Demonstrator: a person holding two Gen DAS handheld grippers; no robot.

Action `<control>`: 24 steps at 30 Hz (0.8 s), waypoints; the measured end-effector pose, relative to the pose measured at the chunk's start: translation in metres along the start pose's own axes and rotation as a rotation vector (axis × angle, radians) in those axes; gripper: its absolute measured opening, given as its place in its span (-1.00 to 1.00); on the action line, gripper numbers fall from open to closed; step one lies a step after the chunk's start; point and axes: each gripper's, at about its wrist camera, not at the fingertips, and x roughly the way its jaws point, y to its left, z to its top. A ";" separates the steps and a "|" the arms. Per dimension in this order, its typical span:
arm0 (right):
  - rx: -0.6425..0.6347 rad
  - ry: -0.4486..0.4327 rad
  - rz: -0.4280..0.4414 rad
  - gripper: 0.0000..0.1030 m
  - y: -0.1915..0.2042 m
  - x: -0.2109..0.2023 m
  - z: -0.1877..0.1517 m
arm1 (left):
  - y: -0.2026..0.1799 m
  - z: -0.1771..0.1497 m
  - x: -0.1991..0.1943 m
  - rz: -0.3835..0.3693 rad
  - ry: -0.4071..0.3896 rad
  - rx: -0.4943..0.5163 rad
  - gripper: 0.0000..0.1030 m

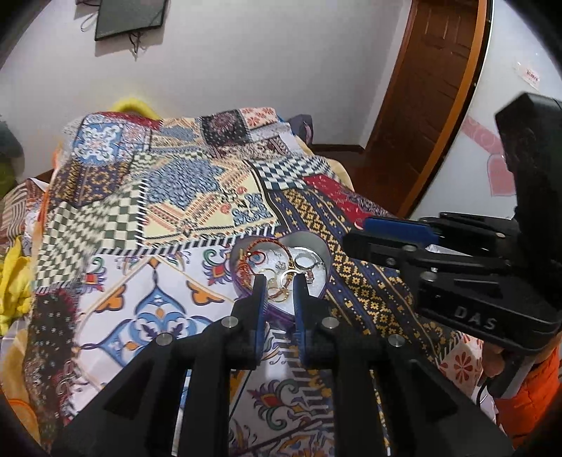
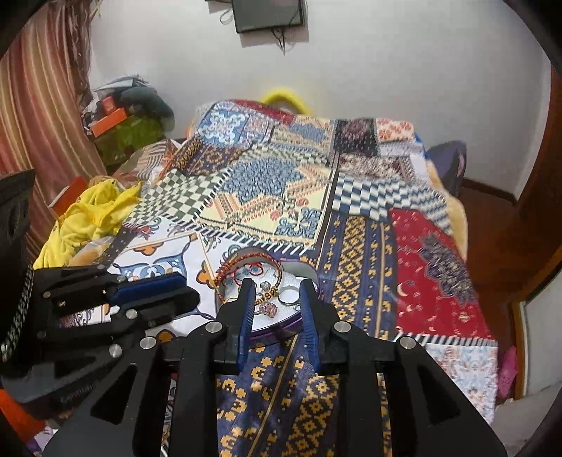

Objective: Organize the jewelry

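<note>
A heart-shaped tin with a purple rim lies on the patterned bedspread; it also shows in the right wrist view. Inside are a red and gold bangle, a silver ring, gold rings and small charms. My left gripper is open, its blue-padded fingers hovering over the tin's near edge with nothing between them. My right gripper is open over the tin's near side, empty. Each gripper shows in the other's view, the right and the left.
The patchwork bedspread covers the bed. A yellow cloth lies at the left edge. Clutter with orange boxes is piled by the striped curtain. A wooden door stands to the right. A dark screen hangs on the wall.
</note>
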 end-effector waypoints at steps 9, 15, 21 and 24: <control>-0.049 -0.142 -0.046 -0.51 0.025 -0.064 0.004 | -0.016 0.010 -0.076 0.054 -0.154 0.040 -0.67; -0.039 -0.317 -0.066 -0.51 0.041 -0.128 0.003 | -0.036 0.009 -0.151 0.067 -0.335 0.061 -0.39; -0.035 -0.518 -0.081 -0.51 0.060 -0.197 -0.008 | -0.059 0.004 -0.220 0.090 -0.519 0.100 -0.26; -0.048 -0.606 -0.110 -0.49 0.074 -0.224 -0.017 | -0.069 -0.001 -0.242 0.114 -0.594 0.115 -0.02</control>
